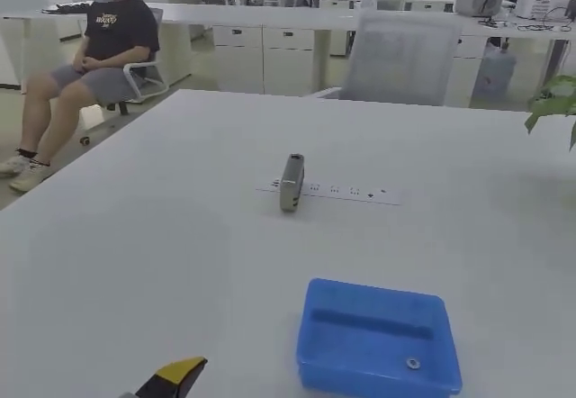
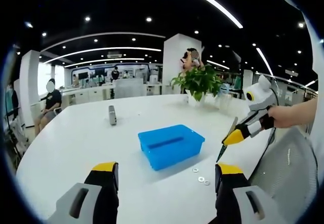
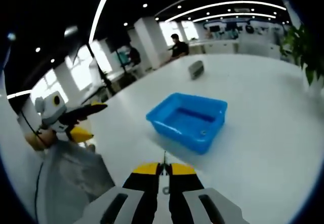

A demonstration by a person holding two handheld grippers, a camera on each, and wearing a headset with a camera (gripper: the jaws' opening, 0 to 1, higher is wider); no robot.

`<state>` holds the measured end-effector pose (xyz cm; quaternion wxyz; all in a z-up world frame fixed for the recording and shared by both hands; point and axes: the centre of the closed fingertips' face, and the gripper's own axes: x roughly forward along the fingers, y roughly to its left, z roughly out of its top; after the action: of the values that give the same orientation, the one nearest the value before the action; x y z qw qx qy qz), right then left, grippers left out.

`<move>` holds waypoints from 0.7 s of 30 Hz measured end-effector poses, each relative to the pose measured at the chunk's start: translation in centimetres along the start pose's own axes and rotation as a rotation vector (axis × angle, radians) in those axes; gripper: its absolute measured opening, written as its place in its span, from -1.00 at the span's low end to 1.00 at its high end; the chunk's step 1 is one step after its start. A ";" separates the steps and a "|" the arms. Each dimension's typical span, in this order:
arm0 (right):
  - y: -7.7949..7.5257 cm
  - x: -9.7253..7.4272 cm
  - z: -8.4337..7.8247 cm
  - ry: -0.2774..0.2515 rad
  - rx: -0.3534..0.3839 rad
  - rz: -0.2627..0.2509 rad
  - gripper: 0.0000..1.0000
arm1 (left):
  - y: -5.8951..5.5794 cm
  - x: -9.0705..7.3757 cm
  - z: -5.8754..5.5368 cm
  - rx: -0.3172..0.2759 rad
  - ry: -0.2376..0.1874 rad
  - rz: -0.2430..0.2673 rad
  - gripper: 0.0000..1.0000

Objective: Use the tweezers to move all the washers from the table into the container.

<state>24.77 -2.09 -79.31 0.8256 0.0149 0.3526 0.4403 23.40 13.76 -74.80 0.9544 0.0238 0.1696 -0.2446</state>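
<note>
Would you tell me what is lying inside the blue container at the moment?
One small washer lies on the floor of the blue container, near a corner. The rest of the floor looks bare; nothing covers it in the head view.

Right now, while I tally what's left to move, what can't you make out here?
Left gripper view: the loose washers are too small to count.
Left gripper view: the container hides its floor behind its near wall.
Right gripper view: the tweezers are thin and blurred at the tips; whether they carry a washer is unclear.
Head view: a gripper is cut off by the bottom edge.
</note>
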 end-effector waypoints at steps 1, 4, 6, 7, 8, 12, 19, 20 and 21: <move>0.1 0.0 -0.4 0.010 0.002 0.002 -0.95 | 0.0 0.0 0.0 0.000 0.001 0.000 0.58; 0.3 0.0 -1.1 0.026 0.009 0.007 -0.95 | 0.0 0.0 -0.1 0.003 0.004 0.000 0.57; 0.2 -0.1 -1.4 0.036 0.009 0.004 -0.95 | 0.0 0.0 -0.1 0.004 0.007 0.000 0.57; 0.2 -0.1 -1.7 0.047 0.006 0.000 -0.95 | 0.0 0.0 -0.1 0.005 0.007 0.000 0.57; 0.1 0.0 -1.9 0.054 0.000 -0.002 -0.95 | 0.0 0.0 -0.2 0.005 0.008 0.001 0.57; 0.2 0.1 -2.1 0.085 -0.037 -0.017 -0.95 | 0.0 0.0 -0.2 0.005 0.011 0.002 0.56; 0.4 0.1 -2.3 0.128 -0.117 -0.028 -0.95 | 0.2 0.0 -0.4 0.010 0.020 0.008 0.56; 0.5 0.1 -2.4 0.134 -0.128 -0.028 -0.95 | 0.2 0.0 -0.4 0.007 0.020 0.007 0.56; 0.5 0.1 -2.4 0.143 -0.148 -0.031 -0.95 | 0.2 0.0 -0.4 0.007 0.020 0.007 0.56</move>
<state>23.03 -2.35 -81.02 0.8039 -0.0834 0.3775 0.4521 23.35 13.94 -75.19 0.9533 0.0303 0.1783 -0.2418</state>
